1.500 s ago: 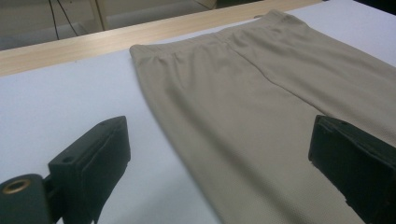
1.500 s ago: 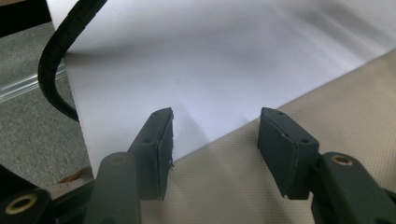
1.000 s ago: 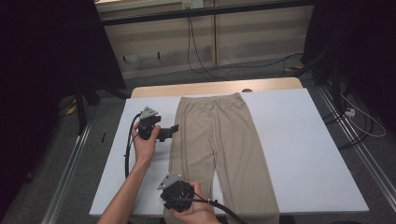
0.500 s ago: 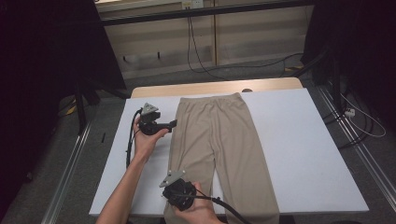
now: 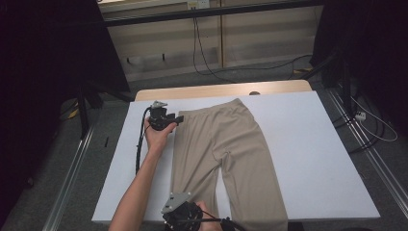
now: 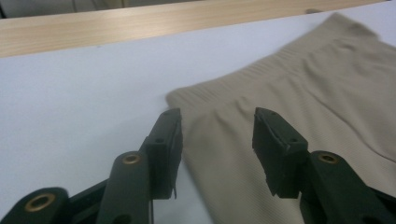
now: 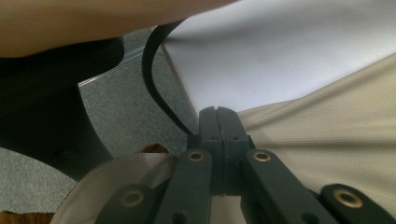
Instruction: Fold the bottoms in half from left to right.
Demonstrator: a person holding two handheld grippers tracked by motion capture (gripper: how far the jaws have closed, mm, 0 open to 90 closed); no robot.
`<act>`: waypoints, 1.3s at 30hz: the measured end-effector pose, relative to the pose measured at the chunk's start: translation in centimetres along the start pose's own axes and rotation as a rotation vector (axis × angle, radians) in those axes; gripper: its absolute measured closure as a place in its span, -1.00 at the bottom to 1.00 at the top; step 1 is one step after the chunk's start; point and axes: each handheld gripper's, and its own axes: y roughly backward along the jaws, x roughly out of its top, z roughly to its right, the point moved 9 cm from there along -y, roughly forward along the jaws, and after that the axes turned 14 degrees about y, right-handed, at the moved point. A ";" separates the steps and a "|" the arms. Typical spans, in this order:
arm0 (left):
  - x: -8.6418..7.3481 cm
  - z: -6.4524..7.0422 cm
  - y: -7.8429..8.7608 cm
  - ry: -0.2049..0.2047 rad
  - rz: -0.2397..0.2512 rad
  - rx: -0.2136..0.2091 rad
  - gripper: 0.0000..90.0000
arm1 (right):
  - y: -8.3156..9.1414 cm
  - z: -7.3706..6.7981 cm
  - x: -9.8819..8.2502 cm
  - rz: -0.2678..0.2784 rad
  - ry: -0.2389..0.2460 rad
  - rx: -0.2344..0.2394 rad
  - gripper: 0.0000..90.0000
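Beige trousers (image 5: 226,149) lie flat on the white table (image 5: 308,144), waistband at the far end. My left gripper (image 5: 179,118) is at the waistband's left corner. In the left gripper view its jaws have just been closing and stand apart astride the ribbed fabric's edge (image 6: 303,84); the left gripper (image 6: 217,116) is open, its pads off the cloth. My right gripper (image 5: 187,217) is at the table's near edge, by the left leg's hem. In the right gripper view the right gripper (image 7: 218,112) has its jaws pressed together on the edge of the beige cloth (image 7: 327,121).
A wooden strip (image 5: 221,90) runs along the table's far edge. White table surface lies bare left and right of the trousers. Grey floor (image 7: 126,107) and a black cable (image 7: 152,79) show past the near-left table corner. Dark stands flank the table.
My left gripper has moved away from me along the trousers' left edge to the waistband corner, and its jaws have narrowed. The right gripper has slid toward the table's near edge.
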 end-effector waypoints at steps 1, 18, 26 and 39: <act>0.2 -0.3 -0.3 0.006 0.000 0.011 0.28 | 0.0 0.1 0.0 0.006 -0.001 -0.001 1.00; 0.2 -0.7 -2.9 -0.019 -0.092 0.097 0.65 | 0.3 0.5 -0.5 0.002 -0.003 0.018 1.00; 1.3 -0.1 -2.0 0.104 -0.048 0.007 0.92 | 1.1 0.6 0.0 0.032 0.004 0.013 1.00; 6.5 1.4 1.0 0.087 0.073 0.015 0.92 | 3.8 2.3 3.0 0.180 -0.001 -0.006 1.00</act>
